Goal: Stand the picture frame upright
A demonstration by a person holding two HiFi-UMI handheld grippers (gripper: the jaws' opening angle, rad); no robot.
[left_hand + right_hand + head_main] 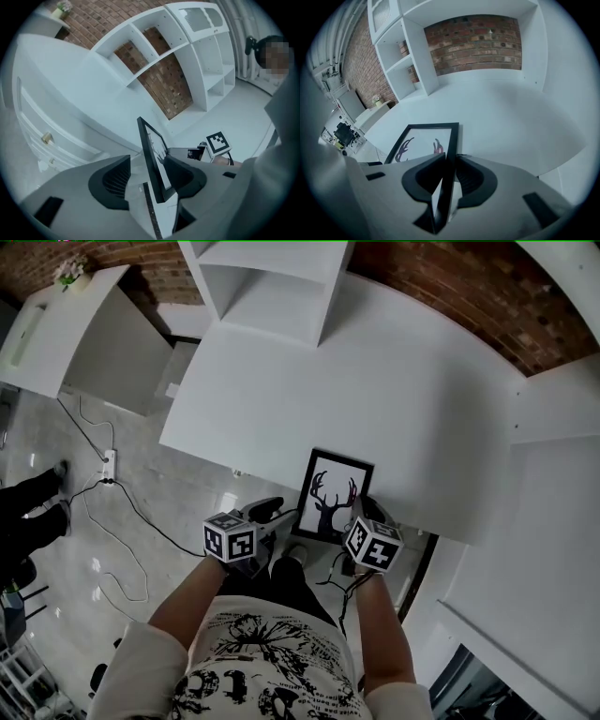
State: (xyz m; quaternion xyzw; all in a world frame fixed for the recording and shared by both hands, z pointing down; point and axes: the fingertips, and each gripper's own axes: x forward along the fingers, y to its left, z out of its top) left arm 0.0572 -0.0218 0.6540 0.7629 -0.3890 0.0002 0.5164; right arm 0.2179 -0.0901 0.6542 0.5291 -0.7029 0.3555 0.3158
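The picture frame [333,493], black with a deer-antler print, is at the front edge of the white table [394,399], its near end toward me. My right gripper [361,514] is at its near right side. In the right gripper view the jaws [450,158] are shut on the frame's [424,140] black edge. My left gripper [274,512] is at the near left side. In the left gripper view the frame [158,145] stands edge-on between the wide jaws of that gripper [148,165], close to the right finger, with a clear gap on the left.
A white open shelf unit [272,287] stands on the table's far side against a brick wall [450,287]. A second white table with a small plant [70,273] is at the far left. A power strip and cables [108,465] lie on the floor, beside a person's feet [37,498].
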